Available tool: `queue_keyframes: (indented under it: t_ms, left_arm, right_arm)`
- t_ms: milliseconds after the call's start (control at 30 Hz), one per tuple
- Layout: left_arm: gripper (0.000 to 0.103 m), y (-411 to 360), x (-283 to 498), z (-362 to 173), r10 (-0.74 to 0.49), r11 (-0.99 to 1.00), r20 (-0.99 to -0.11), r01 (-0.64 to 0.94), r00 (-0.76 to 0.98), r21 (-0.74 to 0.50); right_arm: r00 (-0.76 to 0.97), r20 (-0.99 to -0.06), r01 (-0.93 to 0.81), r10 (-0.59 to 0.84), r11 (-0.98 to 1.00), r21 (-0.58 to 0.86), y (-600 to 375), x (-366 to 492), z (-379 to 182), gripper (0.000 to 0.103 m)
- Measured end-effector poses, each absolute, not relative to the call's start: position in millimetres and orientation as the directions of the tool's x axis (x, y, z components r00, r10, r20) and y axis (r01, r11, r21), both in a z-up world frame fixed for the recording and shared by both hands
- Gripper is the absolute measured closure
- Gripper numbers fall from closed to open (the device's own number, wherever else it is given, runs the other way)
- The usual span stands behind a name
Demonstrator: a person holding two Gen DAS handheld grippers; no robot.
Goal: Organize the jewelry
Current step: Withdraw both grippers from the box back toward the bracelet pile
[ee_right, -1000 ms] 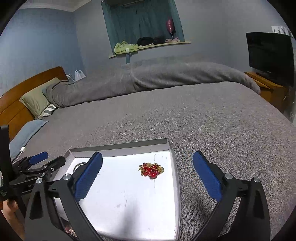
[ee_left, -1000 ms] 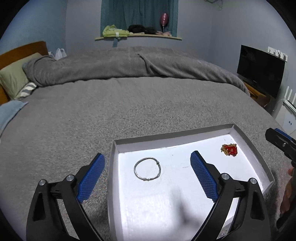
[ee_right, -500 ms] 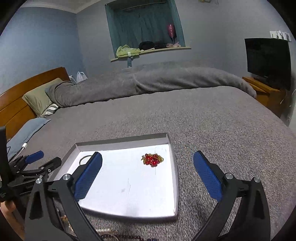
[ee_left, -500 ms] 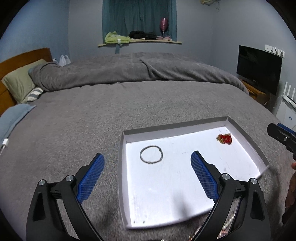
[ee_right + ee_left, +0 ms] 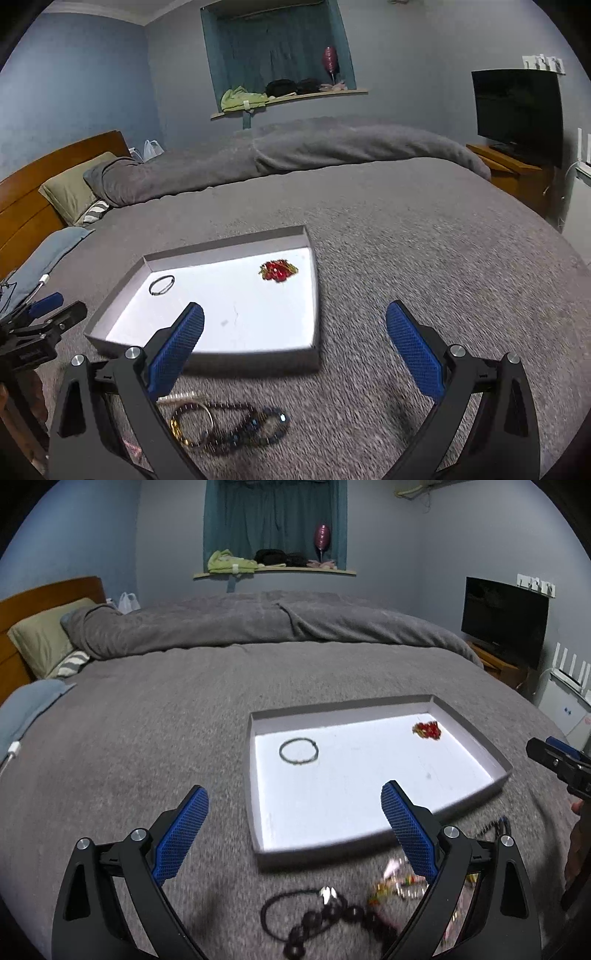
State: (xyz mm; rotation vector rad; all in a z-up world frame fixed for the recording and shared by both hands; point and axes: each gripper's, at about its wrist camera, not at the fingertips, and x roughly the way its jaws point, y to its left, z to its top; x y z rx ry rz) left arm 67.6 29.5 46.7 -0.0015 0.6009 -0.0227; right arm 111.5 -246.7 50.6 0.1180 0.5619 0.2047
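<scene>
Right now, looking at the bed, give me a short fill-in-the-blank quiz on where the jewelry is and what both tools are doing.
1. The thin ring bracelet lies inside the white ____.
2. The beaded jewelry in the tray's far right corner is ____ in colour.
3. The tangled pile of necklaces lies on the grey ____, outside the tray.
4. The left tool and right tool both have their jaws ____.

Missing words: tray; red; blanket; open

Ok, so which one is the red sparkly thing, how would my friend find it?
Look at the big grey bed, then the shallow white tray lying on it. The red beaded piece sits inside, in the far corner on the television side. The tray's only other item is a plain thin wire bangle, so the red-and-gold cluster stands out.
</scene>
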Motion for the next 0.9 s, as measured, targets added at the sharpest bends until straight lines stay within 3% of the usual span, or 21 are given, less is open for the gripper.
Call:
queue_keyframes:
  t_ms: [733, 900]
  left_arm:
    - [0.009, 37.8, -5.6, -8.4, -0.051, 0.998, -0.657, 0.055, 0.752, -0.015]
    - [0.009, 37.5, -13.1, -11.5, -0.051, 0.998, -0.657, 0.066, 0.752, -0.002]
  right_arm:
    - [0.775, -0.595, -0.191, 0.21, 0.977, 0.096, -251.7, 56.2, 11.2, 0.006]
    - [0.757, -0.614, -0.195, 0.221, 0.975, 0.111, -250.3, 55.2, 6.4, 0.018]
